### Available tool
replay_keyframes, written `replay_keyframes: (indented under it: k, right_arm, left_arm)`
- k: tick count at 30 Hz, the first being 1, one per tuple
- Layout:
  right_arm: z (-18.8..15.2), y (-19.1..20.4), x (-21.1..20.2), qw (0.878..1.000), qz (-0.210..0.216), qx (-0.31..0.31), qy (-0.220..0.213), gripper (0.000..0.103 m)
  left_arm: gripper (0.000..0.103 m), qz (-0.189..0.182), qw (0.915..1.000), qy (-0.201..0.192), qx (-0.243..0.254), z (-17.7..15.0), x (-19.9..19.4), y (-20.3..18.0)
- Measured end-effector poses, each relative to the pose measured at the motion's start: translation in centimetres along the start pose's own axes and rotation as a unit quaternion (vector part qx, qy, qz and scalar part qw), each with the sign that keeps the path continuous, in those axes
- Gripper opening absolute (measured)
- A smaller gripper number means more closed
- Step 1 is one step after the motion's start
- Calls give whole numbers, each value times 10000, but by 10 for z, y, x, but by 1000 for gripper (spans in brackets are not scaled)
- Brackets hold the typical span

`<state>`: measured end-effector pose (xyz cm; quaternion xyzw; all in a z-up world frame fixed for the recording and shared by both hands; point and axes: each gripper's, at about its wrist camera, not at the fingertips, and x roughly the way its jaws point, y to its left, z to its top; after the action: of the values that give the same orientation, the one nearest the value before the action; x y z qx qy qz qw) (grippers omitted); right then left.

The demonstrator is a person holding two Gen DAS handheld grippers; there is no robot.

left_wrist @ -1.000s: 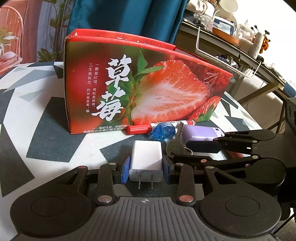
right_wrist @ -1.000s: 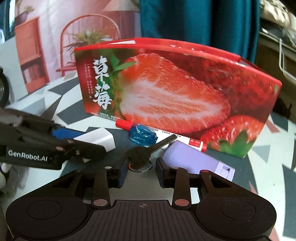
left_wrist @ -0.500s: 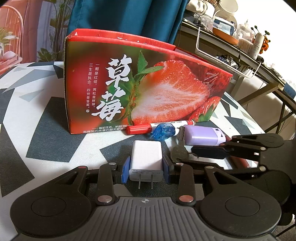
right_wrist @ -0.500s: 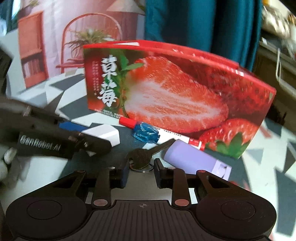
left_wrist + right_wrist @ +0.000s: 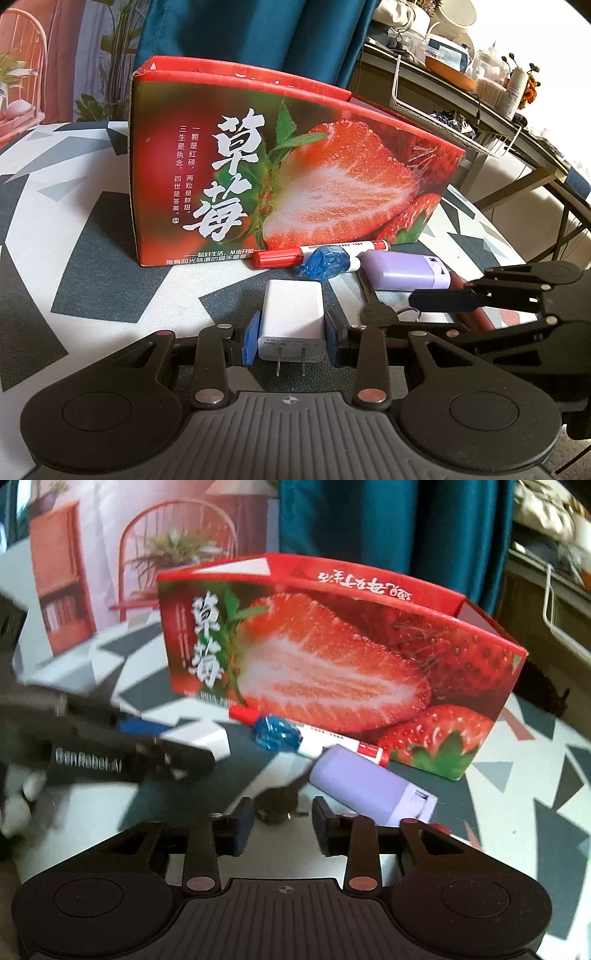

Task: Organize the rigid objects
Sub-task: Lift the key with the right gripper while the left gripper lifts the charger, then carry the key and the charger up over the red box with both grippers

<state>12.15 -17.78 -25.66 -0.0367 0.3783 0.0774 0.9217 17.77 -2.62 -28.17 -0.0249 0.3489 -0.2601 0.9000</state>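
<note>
My left gripper (image 5: pixel 291 338) is shut on a white charger plug (image 5: pixel 291 314), prongs toward the camera, low over the table. A dark key (image 5: pixel 376 314) with a ring lies to its right. It sits blurred between the fingers of my right gripper (image 5: pixel 282 823), whose jaws are opening, the pads off the key (image 5: pixel 280 799). Behind stands the open strawberry box (image 5: pixel 295 177). Along its foot lie a red-capped marker (image 5: pixel 280 257), a blue faceted piece (image 5: pixel 327 264) and a purple case (image 5: pixel 402 271).
A dark red tube (image 5: pixel 469 302) lies under the right gripper's arm. The table (image 5: pixel 92 240) has a grey and white triangle pattern. A wire basket (image 5: pixel 461 122) and a cluttered shelf stand behind on the right.
The right gripper has pulled back toward the near right, and the key has slid with it away from the purple case. The left gripper and the charger have not moved.
</note>
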Motion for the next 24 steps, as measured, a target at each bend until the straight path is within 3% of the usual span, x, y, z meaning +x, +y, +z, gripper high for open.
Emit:
replay_keyframes:
  k: [7,10,14,18,24]
  right_arm:
    - [10,-18,21,9948,226,978,167,35]
    - [11,-21,25,9934,275,1106,139,38]
    - [7,5,25,9998,-134,64,154,36]
    - [3,9,22,9997,-178,128,47,29]
    - [-8,33,17,9941,-589,-892,-203,29]
  left_arm:
    - [38,-11,10000,-9,-9,0,1,0]
    - [38,-17,10000,-12,-18,0,0,1]
    - [38,-14,10000,-19,-17,-1,0,0]
    - [38,-39,10000,-18,-38,0,0,2]
    - [37,-31,10000,-21,-31,-1,0,2]
